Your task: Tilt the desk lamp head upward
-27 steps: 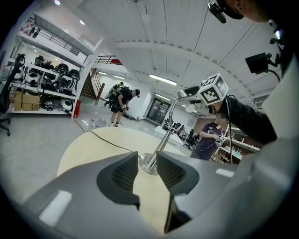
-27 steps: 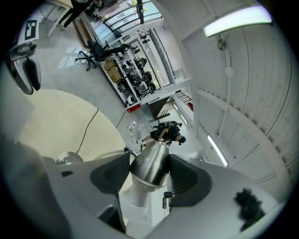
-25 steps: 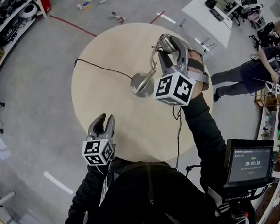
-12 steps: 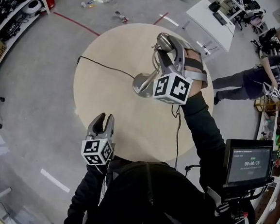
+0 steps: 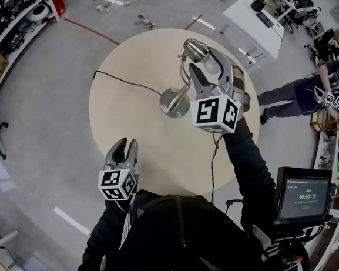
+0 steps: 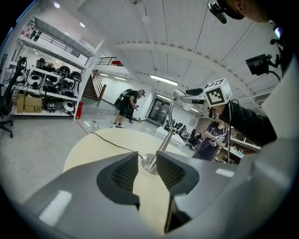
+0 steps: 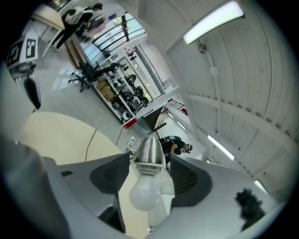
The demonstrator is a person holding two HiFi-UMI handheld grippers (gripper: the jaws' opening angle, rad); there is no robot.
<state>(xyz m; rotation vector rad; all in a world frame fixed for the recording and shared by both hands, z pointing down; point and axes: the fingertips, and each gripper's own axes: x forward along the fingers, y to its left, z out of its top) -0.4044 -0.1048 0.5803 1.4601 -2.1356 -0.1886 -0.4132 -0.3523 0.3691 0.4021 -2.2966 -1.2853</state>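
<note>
A silver desk lamp stands on the round wooden table point(image 5: 129, 122), its round base point(image 5: 173, 103) near the middle. My right gripper point(image 5: 201, 59) is shut on the lamp head point(image 5: 192, 46), well above the table. In the right gripper view the silver head point(image 7: 148, 154) and its white bulb point(image 7: 144, 195) sit between the jaws, pointing toward the ceiling. My left gripper point(image 5: 124, 144) hovers at the table's near edge, slightly open and holding nothing. Its view shows the lamp's base point(image 6: 150, 163), stem and raised head point(image 6: 180, 93) ahead.
The lamp's black cord point(image 5: 124, 82) runs left across the table and off its edge. A white desk point(image 5: 250, 21) and a person point(image 5: 315, 86) are at the far right. A timer screen point(image 5: 305, 197) stands at my right. Shelves line the left wall.
My right gripper has swung a little with the lamp head in it; the head now sits slightly further left and the marker cube lower right. The left gripper has not moved.
</note>
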